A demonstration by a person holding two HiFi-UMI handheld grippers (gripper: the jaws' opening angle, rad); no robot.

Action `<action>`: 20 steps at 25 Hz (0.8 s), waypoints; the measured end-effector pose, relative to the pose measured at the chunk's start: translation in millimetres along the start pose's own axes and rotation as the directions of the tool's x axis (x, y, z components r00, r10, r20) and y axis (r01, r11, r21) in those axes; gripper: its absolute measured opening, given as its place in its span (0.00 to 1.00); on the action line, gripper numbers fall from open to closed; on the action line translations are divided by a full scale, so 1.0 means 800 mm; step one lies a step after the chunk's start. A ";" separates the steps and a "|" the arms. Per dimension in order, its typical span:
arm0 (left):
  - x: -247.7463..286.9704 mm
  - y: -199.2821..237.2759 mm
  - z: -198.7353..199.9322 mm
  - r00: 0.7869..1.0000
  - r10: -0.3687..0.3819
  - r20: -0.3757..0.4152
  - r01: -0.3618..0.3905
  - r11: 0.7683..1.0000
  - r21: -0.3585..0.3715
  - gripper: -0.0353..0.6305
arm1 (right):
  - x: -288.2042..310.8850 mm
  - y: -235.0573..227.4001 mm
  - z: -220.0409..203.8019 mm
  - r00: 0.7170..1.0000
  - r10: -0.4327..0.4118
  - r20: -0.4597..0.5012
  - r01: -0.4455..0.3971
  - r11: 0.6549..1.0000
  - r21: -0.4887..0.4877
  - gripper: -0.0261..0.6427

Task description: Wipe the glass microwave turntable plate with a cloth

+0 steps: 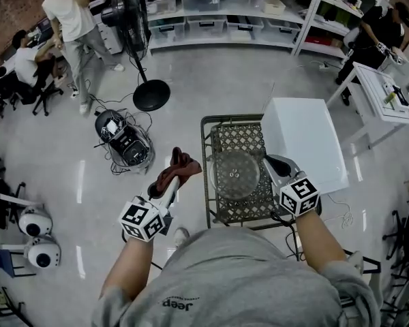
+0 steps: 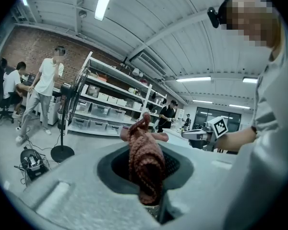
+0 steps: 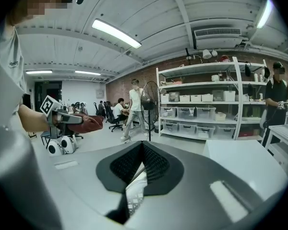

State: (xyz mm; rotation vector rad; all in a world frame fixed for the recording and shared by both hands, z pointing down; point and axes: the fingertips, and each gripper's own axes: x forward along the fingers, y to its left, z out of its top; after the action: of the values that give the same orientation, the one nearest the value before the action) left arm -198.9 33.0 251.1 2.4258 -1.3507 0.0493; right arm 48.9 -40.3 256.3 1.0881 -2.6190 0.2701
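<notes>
The round glass turntable plate (image 1: 235, 174) lies flat on a metal lattice table (image 1: 213, 203). My left gripper (image 1: 173, 177) is held to the left of the table, off its edge, shut on a reddish-brown knitted cloth (image 1: 181, 165). In the left gripper view the cloth (image 2: 145, 159) stands bunched up between the jaws of the left gripper (image 2: 147, 178). My right gripper (image 1: 266, 161) hovers at the plate's right edge, beside the microwave. Its jaws meet at the tip in the right gripper view, where the right gripper (image 3: 143, 150) holds nothing that I can see.
A white microwave (image 1: 304, 142) sits at the table's right. A standing fan (image 1: 150, 90) and a bundle of gear with cables (image 1: 123, 140) are on the floor to the left. Shelving with bins (image 1: 218, 9) lines the back wall. People stand and sit at the far left and right.
</notes>
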 end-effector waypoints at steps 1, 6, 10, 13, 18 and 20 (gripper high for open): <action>0.000 0.000 -0.001 1.000 -0.001 0.000 0.001 1.000 0.000 0.14 | 0.000 0.001 -0.002 1.000 0.001 -0.001 -0.001 1.000 0.000 0.05; 0.002 -0.001 -0.001 1.000 -0.005 0.000 0.005 1.000 -0.002 0.14 | 0.000 0.003 -0.004 1.000 0.007 -0.006 -0.007 1.000 -0.008 0.05; 0.002 -0.002 0.002 1.000 -0.010 0.001 0.010 1.000 0.000 0.14 | -0.001 0.002 0.000 1.000 0.004 0.000 -0.004 1.000 0.000 0.05; 0.002 -0.001 0.003 1.000 -0.011 0.004 0.011 1.000 -0.001 0.14 | -0.001 0.004 0.000 1.000 0.011 -0.001 -0.011 1.000 0.007 0.05; 0.003 -0.002 0.003 1.000 -0.016 0.005 0.016 1.000 0.001 0.14 | 0.000 0.007 -0.002 1.000 0.021 -0.010 -0.021 1.000 -0.001 0.05; 0.004 -0.003 0.002 1.000 -0.017 0.004 0.017 1.000 0.001 0.14 | 0.000 0.006 -0.003 1.000 0.020 -0.014 -0.020 1.000 -0.006 0.05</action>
State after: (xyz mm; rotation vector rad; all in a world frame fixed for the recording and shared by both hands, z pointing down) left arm -195.8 31.1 249.2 2.4393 -1.3323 0.0413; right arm 45.5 -36.4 258.1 1.0547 -2.6182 0.2721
